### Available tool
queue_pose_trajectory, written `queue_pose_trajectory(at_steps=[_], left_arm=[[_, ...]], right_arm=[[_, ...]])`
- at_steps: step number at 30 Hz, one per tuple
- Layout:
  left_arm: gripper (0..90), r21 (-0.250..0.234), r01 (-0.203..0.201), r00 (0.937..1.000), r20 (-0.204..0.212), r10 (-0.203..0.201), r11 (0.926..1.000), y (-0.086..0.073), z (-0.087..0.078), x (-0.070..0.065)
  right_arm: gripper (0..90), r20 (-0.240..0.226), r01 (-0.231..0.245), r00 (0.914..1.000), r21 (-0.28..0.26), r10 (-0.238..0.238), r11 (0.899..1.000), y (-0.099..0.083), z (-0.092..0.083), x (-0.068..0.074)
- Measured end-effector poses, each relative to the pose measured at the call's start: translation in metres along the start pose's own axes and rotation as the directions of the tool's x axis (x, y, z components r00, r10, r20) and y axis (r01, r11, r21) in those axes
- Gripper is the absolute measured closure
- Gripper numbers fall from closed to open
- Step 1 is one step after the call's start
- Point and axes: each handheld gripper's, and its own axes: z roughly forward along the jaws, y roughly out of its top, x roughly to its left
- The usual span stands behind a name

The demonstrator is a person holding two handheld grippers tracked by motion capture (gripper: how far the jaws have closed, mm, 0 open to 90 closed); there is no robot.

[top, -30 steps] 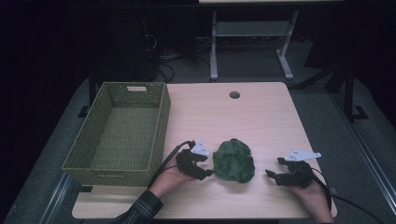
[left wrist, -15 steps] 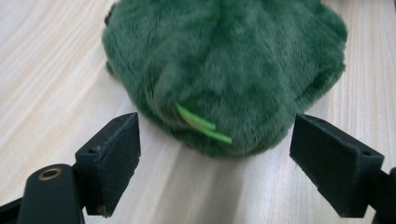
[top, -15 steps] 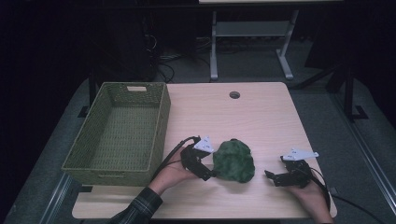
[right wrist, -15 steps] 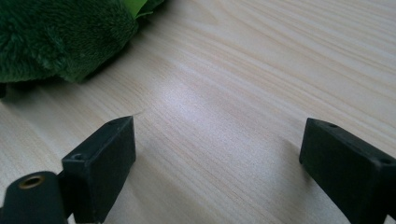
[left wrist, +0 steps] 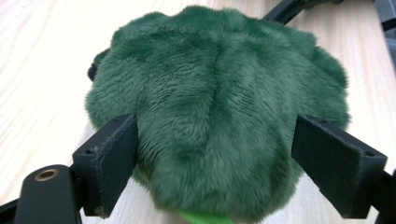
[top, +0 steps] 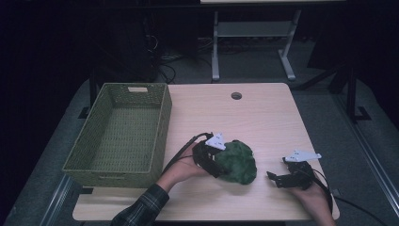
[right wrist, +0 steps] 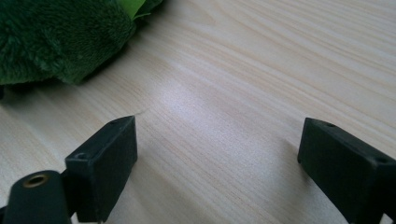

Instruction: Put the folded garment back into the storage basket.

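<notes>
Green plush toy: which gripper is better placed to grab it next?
Left. The left gripper has its open jaws on either side of the plush toy. The right gripper is open over bare table, apart from it.

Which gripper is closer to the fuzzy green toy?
Left. The left gripper has its open jaws around the fuzzy green toy. The right gripper sits apart, open over bare table.

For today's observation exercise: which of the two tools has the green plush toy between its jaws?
The left tool: its open jaws flank the green plush toy, having just been opening. The right tool stands apart, jaws over bare table.
</notes>
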Motion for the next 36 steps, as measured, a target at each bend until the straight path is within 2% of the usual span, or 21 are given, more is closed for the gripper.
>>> queue_pose_trajectory(at_steps=[7,11,18,24,28,31,36], left_arm=[[13.9,0.046,-0.012,0.9998,0.017,0.012,0.9989,-0.003,0.016,0.000],[13.6,0.073,-0.019,0.9998,0.010,0.019,0.9971,-0.006,0.023,0.000],[13.1,0.087,-0.004,1.0000,0.007,0.004,0.9962,-0.013,0.031,0.000],[15.3,0.086,-0.015,0.9998,-0.013,0.017,0.9962,-0.015,0.032,-0.002],[26.3,0.083,-0.023,0.9996,-0.016,0.024,0.9963,-0.016,0.030,-0.003],[38.0,0.077,-0.011,0.9998,-0.015,0.012,0.9970,-0.016,0.027,-0.004],[55.5,0.071,-0.021,0.9998,0.000,0.021,0.9973,-0.017,0.025,-0.004]], right_arm=[[13.1,0.003,-0.004,1.0000,-0.003,0.004,1.000,0.000,0.000,0.000],[13.2,0.004,-0.005,1.0000,-0.003,0.005,1.000,0.000,0.000,0.000],[13.3,0.005,-0.005,1.0000,-0.003,0.005,1.000,0.000,0.000,0.000],[13.3,0.006,-0.005,1.0000,-0.003,0.005,1.000,0.000,0.000,0.000],[13.5,0.006,-0.006,1.0000,-0.003,0.006,1.000,0.000,0.000,0.000],[13.7,0.008,-0.008,0.9999,-0.004,0.008,1.000,0.000,0.000,0.000],[13.9,0.009,-0.008,0.9999,-0.004,0.008,1.000,0.000,0.000,0.000]])
